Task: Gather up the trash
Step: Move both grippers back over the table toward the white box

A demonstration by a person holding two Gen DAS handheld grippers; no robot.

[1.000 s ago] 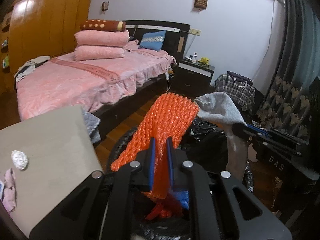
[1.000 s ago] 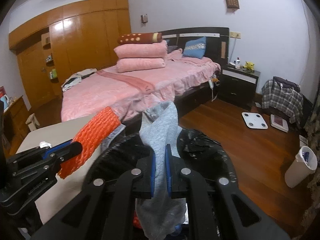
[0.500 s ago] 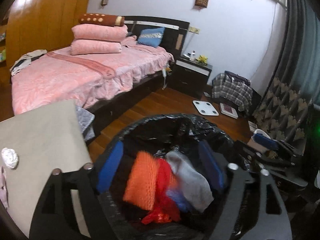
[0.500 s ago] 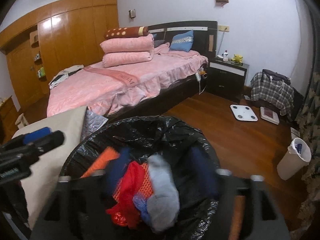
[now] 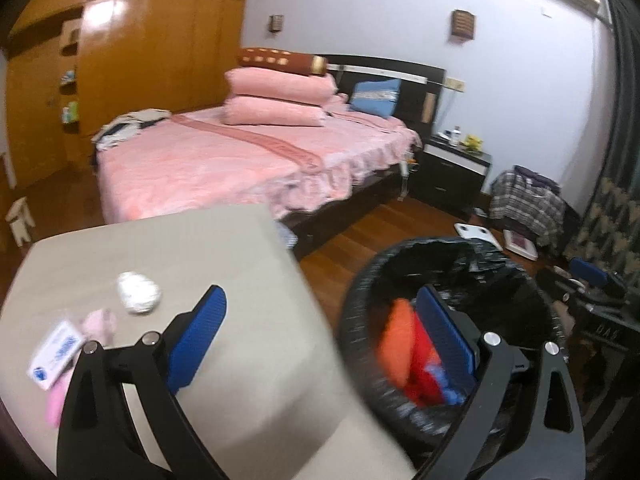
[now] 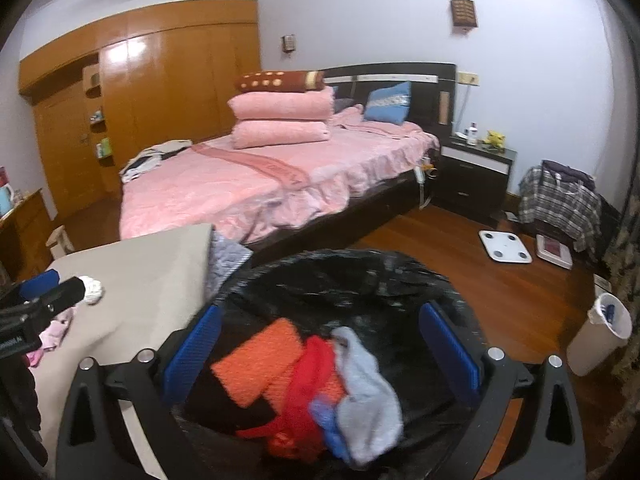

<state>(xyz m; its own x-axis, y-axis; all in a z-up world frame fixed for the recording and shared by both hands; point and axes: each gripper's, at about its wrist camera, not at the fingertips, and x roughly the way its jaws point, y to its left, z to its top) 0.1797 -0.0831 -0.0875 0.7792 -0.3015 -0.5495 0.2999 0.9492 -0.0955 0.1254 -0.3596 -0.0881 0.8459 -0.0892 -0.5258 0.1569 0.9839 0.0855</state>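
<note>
The black-bagged bin [image 6: 340, 260] sits under my right gripper [image 6: 320, 340]. Its jaws are opening, with nothing held between them. In the bin lie an orange foam net [image 6: 260, 364], a grey sock [image 6: 364, 380] and red and blue scraps [image 6: 308, 384]. My left gripper [image 5: 320, 320] straddles the table edge and the bin rim [image 5: 400, 256]; its jaws are opening and empty. On the beige table [image 5: 180, 256] lie a crumpled white ball [image 5: 138, 292], a white-and-blue packet [image 5: 56, 354] and a pink scrap [image 5: 98, 322]. The left gripper [image 6: 40, 300] also shows near the ball [image 6: 92, 288].
A pink bed [image 6: 260, 184] stands behind the table and bin. On the wooden floor are a white scale [image 6: 506, 246], a small white bin [image 6: 600, 332] and a plaid bag [image 6: 560, 196]. A dark nightstand [image 6: 472, 176] stands by the wall.
Both grippers opened; the orange net and grey sock dropped into the bin. The left gripper then swung left toward the table.
</note>
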